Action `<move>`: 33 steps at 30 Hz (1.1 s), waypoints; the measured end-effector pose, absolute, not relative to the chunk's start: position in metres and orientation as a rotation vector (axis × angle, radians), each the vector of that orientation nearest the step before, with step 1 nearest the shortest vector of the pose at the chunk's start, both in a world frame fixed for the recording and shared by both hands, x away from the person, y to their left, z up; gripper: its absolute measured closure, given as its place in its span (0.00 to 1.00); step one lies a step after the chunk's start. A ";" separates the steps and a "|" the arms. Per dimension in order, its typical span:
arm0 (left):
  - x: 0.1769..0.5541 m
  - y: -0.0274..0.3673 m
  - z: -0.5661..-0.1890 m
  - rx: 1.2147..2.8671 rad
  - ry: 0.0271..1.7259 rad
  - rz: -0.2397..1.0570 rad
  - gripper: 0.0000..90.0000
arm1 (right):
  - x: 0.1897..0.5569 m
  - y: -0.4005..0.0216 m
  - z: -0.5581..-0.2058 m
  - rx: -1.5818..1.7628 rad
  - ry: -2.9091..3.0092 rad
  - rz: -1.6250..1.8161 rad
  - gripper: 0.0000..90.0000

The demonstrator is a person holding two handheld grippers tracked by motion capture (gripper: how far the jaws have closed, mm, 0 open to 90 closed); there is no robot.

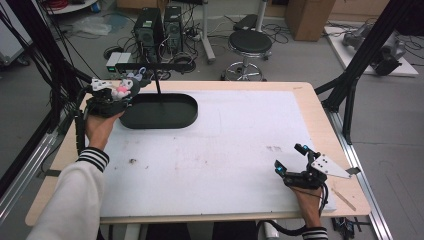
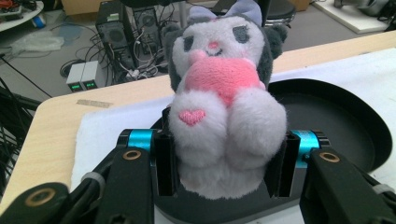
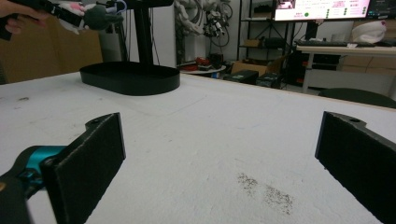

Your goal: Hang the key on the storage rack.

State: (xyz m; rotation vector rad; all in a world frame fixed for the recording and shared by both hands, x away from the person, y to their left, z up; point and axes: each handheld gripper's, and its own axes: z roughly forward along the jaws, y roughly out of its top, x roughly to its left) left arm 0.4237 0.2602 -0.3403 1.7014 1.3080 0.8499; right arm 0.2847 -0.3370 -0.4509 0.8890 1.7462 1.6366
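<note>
My left gripper [image 1: 121,95] is clamped on a plush toy [image 2: 223,98], jaws pressing both sides of its lower body. Toy is white and grey with a pink belly, a small pink heart on one foot and a lilac bow on top, facing the left gripper camera, upright. I hold it up at the near-left end of the black oval tray [image 1: 172,116], above the rim; the tray's inside [image 2: 336,121] shows behind the toy. A thin black post [image 1: 158,89] rises from the tray. Tray sits at the far left of the white mat [image 1: 225,150] on the wooden table [image 1: 320,125].

My right gripper [image 1: 291,161] rests low at the near-right corner of the mat, jaws spread wide, nothing between them, just bare mat with a dark smudge [image 3: 266,189]. Well apart from the tray. A black stool [image 1: 249,45] stands on the floor beyond the table.
</note>
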 end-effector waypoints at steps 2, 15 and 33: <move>0.427 0.259 -0.342 1.707 1.309 0.849 0.62 | 0.285 -0.337 -0.451 0.887 1.743 1.638 0.00; 0.444 0.256 -0.352 1.725 1.314 0.831 0.61 | 0.285 -0.337 -0.451 0.893 1.742 1.639 0.00; 0.393 0.293 -0.370 1.656 0.907 0.512 0.02 | 0.285 -0.337 -0.451 0.892 1.735 1.639 0.01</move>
